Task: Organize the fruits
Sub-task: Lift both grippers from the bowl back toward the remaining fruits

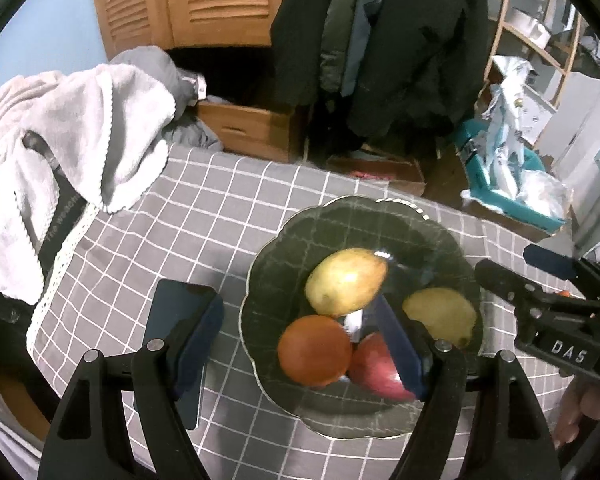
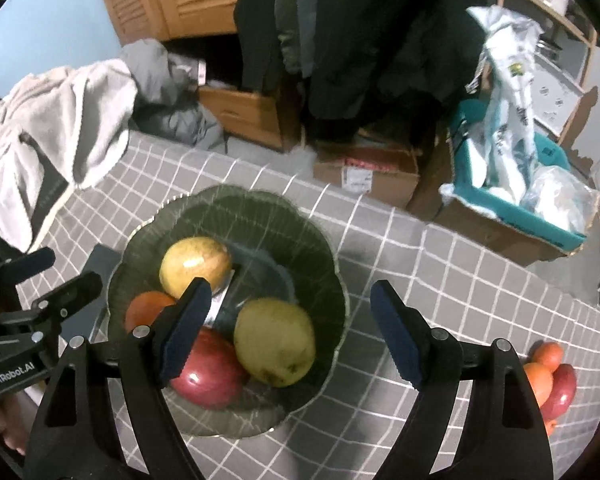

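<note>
Left claw: two blue pads, spread wide, pinching nothing. Hanging over the left side of one dark glass bowl in the middle right of the left view.

Four fruits in that bowl, all bunched close together:
- one orange, between the two pads, low in the frame
- one red apple, partly hidden behind the right-hand pad
- two yellow-green pears, the bigger pear just above the orange and the smaller pear to the right of that pad

Right claw: two blue pads too, spread wide, pinching nothing. In the right view, smaller pear between the pads, a bit low and nearer the left-hand pad. Red apple poking out from behind the left-hand pad. Bigger pear just above that pad's tip. Orange to the left of it.

More fruit outside the bowl, at the lower right edge of the right view: a few small orange fruits and one red fruit, touching each other, partly hidden, hard to count.

Under it all, one grey checked cloth. One white towel at the upper left.
</note>
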Tool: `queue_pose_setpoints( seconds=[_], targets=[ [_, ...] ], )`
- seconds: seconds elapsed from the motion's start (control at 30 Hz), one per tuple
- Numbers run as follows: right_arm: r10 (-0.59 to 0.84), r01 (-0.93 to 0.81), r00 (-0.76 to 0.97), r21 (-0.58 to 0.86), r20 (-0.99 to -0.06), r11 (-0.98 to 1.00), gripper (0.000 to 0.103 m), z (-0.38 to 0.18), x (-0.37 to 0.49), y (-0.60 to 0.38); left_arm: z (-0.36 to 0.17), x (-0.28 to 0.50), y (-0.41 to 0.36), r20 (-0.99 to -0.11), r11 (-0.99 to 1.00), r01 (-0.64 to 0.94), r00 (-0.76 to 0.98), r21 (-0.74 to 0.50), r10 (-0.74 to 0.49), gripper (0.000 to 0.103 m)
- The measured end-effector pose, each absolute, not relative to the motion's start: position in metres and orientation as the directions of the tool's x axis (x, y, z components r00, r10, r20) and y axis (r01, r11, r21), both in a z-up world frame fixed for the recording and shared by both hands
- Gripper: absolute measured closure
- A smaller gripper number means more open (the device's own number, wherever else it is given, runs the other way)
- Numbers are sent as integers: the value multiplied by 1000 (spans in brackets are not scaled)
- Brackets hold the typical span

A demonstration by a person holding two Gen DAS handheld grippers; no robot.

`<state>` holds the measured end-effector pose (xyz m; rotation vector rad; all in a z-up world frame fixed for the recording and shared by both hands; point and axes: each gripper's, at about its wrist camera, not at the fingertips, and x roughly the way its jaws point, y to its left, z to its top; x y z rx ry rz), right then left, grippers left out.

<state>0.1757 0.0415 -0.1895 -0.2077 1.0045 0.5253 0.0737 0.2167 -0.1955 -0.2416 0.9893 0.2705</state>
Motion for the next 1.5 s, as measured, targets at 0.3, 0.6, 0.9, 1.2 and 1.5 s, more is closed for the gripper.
queue_pose_setpoints(
  seconds=[0.3, 0.6, 0.9, 1.2, 1.5],
  targets=[
    [322, -483, 546, 23, -773, 875, 21, -136, 162, 14, -166, 67, 198, -814, 953, -289, 574, -94, 94, 23],
    [327, -474, 627, -13, -707, 880, 21, -90, 139, -10, -129, 55, 183, -764, 959, -261, 640, -113, 84, 23],
    [299, -426, 681, -29, -669, 904, 21, -60, 119, -53, -95, 46, 158, -706, 971, -209, 705, -113, 70, 16],
    [256, -357, 716, -26, -650, 934, 20, -46, 104, -106, -76, 46, 122, -686, 985, -133, 728, -111, 21, 16],
    [208, -293, 728, -22, -654, 956, 20, -48, 97, -153, -72, 51, 81, -687, 995, -57, 727, -87, -18, 16]
  ],
)
